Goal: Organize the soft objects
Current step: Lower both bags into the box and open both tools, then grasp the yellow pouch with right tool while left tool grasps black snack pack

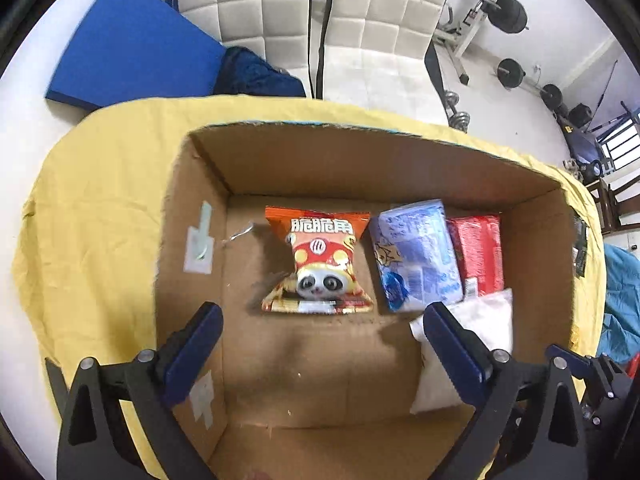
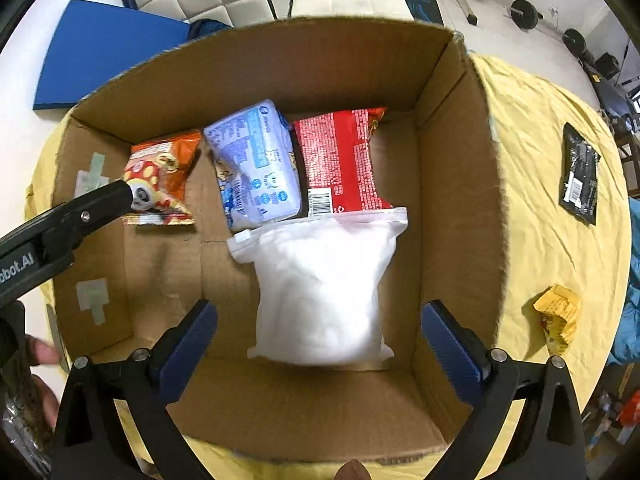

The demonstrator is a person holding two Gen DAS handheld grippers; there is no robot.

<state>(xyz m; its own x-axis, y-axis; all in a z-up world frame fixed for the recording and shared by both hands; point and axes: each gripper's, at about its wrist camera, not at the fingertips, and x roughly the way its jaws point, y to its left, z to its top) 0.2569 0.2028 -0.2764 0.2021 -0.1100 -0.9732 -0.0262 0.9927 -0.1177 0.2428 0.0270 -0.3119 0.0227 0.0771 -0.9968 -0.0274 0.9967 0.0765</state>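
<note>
One cardboard box (image 2: 452, 184) stands open on the yellow-clothed worktop (image 2: 532, 216), and four soft packs lie on its floor. Along the far side, left to right: one orange panda snack bag (image 1: 318, 262), one pale blue pack (image 1: 416, 254) and one red pack (image 1: 480, 252), the blue and red touching. One white zip pouch (image 2: 320, 292) lies nearer, its zip edge against the near ends of the blue and red packs.

The left gripper (image 1: 322, 344) hovers above the box near the snack bag, its fingers apart and holding nothing. The right gripper (image 2: 318, 340) hangs over the white pouch, fingers likewise spread and empty.

Only the right wrist view shows the whole pouch, plus two packs on the cloth outside the box: one black packet (image 2: 580, 178) and one crumpled yellow wrapper (image 2: 558, 316). The left view shows the snack bag's printed face unobstructed; in the right view the left gripper's finger crosses it.
</note>
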